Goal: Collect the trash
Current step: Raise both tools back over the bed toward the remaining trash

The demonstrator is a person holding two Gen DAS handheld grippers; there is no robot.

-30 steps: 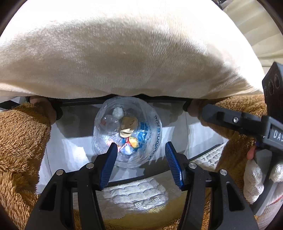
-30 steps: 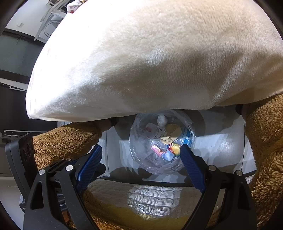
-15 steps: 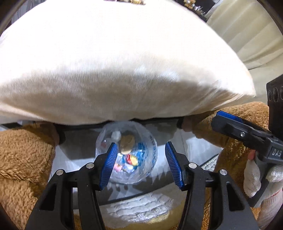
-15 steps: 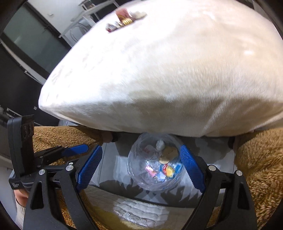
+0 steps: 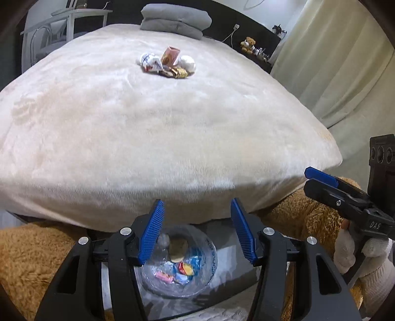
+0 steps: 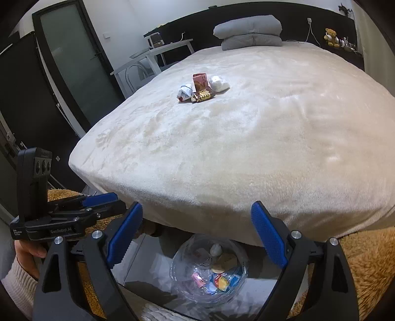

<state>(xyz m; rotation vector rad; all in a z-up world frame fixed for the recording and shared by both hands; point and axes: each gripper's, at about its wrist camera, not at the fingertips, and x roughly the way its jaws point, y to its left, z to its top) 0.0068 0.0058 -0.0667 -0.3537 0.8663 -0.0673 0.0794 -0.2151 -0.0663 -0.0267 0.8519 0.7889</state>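
Left gripper partly spread, nothing between the blue pads, aimed down and forward over the foot of the bed. Right gripper spread wider, likewise empty, pointing the same way. Both free, presumably so either can take a piece from the heap ahead. Directly below and just beyond both sets of fingertips, down on the floor past the bed's edge: a clear plastic bag, mouth up, placed there probably so a picked piece can be dropped straight in. Inside it, a pink wrapper, blue and yellow-red candy wrappers, a tan round scrap and a small white wad. Either side of the bag, brown fleecy fabric. Further out, well ahead of and above the fingertips, on the cream blanket: the trash pile — a crumpled white paper ball, an upright pinkish-brown carton, a white wad, a gold-and-dark wrapper, all touching. Beyond the pile, folded grey pillows at the head of the bed.
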